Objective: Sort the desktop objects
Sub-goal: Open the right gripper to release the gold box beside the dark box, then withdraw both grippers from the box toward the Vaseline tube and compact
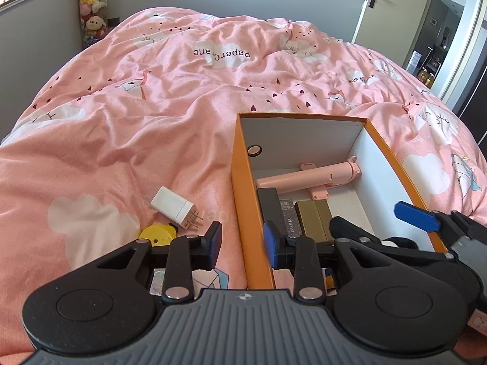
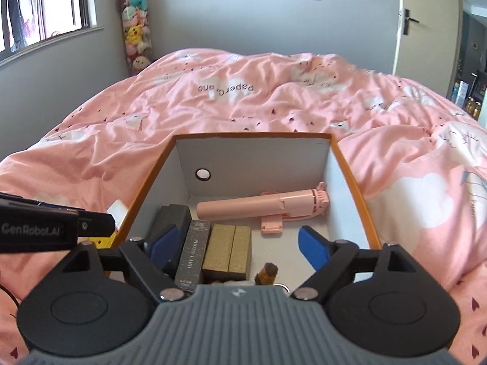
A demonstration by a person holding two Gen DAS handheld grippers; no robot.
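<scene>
An orange box (image 1: 392,152) (image 2: 353,179) stands on the bed. It holds a pink selfie stick (image 1: 307,179) (image 2: 261,206), a black block (image 2: 172,217), a dark card box (image 2: 194,249), a gold box (image 2: 228,249) and a small brown item (image 2: 267,272). My right gripper (image 2: 237,245) (image 1: 380,223) hangs open and wide over the box with nothing between its pads. My left gripper (image 1: 242,243) stands open astride the box's left wall, one pad outside and one inside. On the duvet to its left lie a white charger plug (image 1: 176,210) and a yellow item (image 1: 159,235).
The pink duvet (image 1: 152,106) is rumpled and slopes away on all sides of the box. A shiny flat piece (image 1: 158,281) lies under my left gripper. A column of plush toys (image 2: 135,30) stands by the far wall, a door (image 2: 426,30) at right.
</scene>
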